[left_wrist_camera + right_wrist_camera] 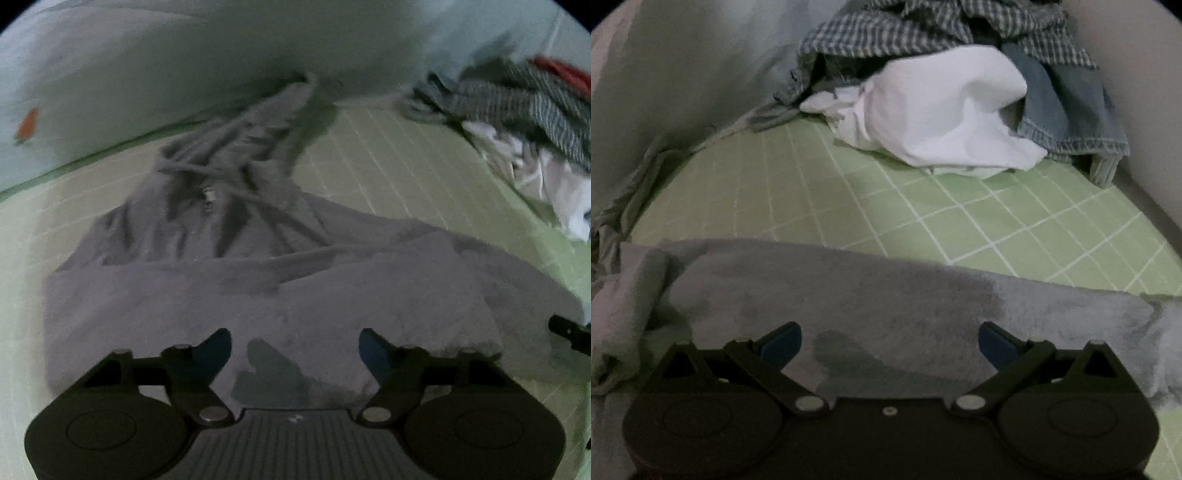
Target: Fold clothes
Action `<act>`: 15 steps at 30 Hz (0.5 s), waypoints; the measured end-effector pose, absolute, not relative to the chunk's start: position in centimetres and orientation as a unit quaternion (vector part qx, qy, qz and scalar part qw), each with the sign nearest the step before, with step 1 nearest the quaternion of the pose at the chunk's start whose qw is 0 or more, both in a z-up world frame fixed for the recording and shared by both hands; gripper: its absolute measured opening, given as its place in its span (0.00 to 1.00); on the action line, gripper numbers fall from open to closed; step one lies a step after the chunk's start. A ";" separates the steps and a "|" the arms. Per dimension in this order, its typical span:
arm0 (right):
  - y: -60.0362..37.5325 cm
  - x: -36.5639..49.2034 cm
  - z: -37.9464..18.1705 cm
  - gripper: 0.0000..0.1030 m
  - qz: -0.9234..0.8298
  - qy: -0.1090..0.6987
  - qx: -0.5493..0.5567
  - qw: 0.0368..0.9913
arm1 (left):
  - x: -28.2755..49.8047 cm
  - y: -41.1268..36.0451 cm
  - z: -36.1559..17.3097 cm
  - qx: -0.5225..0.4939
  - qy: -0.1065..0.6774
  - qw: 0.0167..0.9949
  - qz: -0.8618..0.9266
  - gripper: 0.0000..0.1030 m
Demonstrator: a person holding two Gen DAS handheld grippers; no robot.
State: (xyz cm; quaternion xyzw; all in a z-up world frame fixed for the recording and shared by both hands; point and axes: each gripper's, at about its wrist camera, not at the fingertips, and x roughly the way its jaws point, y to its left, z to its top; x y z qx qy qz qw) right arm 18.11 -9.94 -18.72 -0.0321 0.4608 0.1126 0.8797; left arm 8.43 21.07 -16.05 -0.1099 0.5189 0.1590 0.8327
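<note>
Green checked sheet [923, 206] under grey garment [258, 288], long axis away from both wide-open, empty claws [295, 349] [890, 343].

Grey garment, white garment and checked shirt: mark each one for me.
Grey garment [258, 295]: left wrist view, on its flat lower panel.
White garment [942, 122]: right wrist view, on its bulging middle.
Checked shirt [886, 33]: right wrist view, on the crumpled top of the pile.
</note>
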 end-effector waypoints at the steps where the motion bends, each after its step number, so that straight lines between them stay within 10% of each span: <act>1: -9.9 18.3 -19.0 1.00 0.112 0.464 -0.035 0.878 | 8.9 21.0 -16.3 -0.110 0.523 0.831 0.156 0.54; 8: -9.3 17.7 -19.6 1.00 0.108 0.445 -0.055 0.887 | 9.6 21.0 -16.9 -0.125 0.527 0.828 0.146 0.09; 15: -9.4 17.7 -19.6 1.00 0.110 0.439 -0.055 0.890 | 8.4 22.0 -15.4 -0.131 0.513 0.831 0.171 0.06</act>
